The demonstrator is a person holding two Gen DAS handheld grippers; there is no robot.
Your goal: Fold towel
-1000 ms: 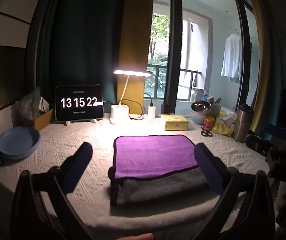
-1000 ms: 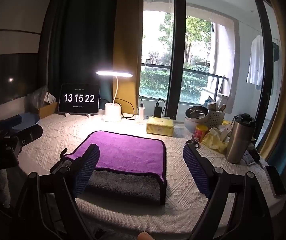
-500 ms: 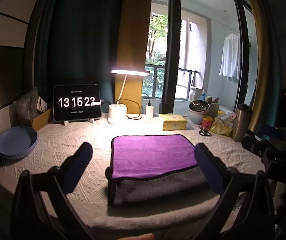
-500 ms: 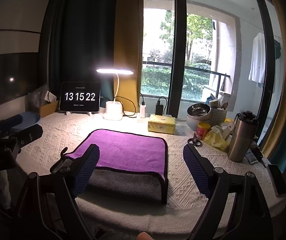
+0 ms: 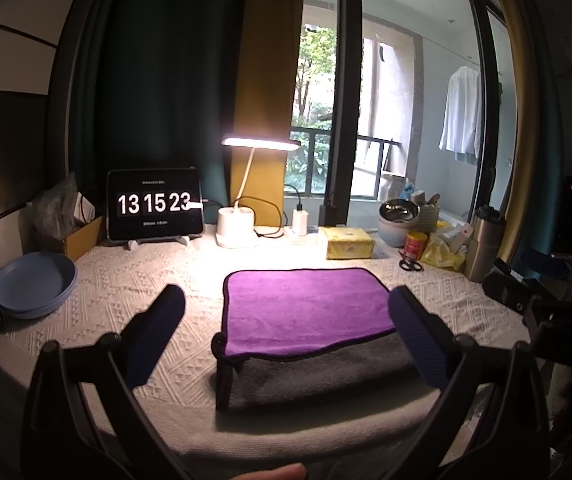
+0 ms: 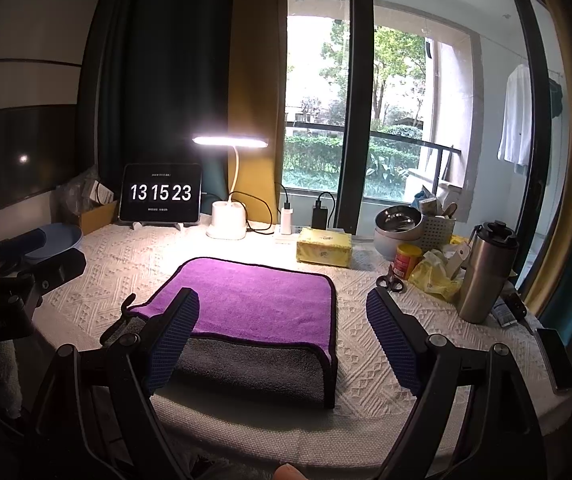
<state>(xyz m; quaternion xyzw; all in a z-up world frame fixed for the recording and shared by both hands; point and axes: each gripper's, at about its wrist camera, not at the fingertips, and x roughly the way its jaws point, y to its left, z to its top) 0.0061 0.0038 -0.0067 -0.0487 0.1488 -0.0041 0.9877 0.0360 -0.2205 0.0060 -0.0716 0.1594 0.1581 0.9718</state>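
Observation:
A towel [image 5: 305,304], purple on one side and grey on the other with a dark edge, lies folded flat on the white tablecloth; it also shows in the right wrist view [image 6: 254,304]. Its grey layer sticks out toward me under the purple one. My left gripper [image 5: 286,322] is open and empty, held above the table's near edge in front of the towel. My right gripper [image 6: 282,330] is open and empty, also at the near edge, with its left finger over the towel's near left corner in the image. Neither touches the towel.
At the back stand a tablet clock [image 5: 154,204], a lit desk lamp [image 5: 238,232] and a yellow tissue pack [image 5: 347,242]. Blue plates [image 5: 34,284] lie at the left. Bowls, scissors [image 6: 391,283], a steel flask [image 6: 485,272] and a phone [image 6: 557,354] crowd the right.
Both grippers have drawn back and up slightly from the table, staying open. The towel has not moved.

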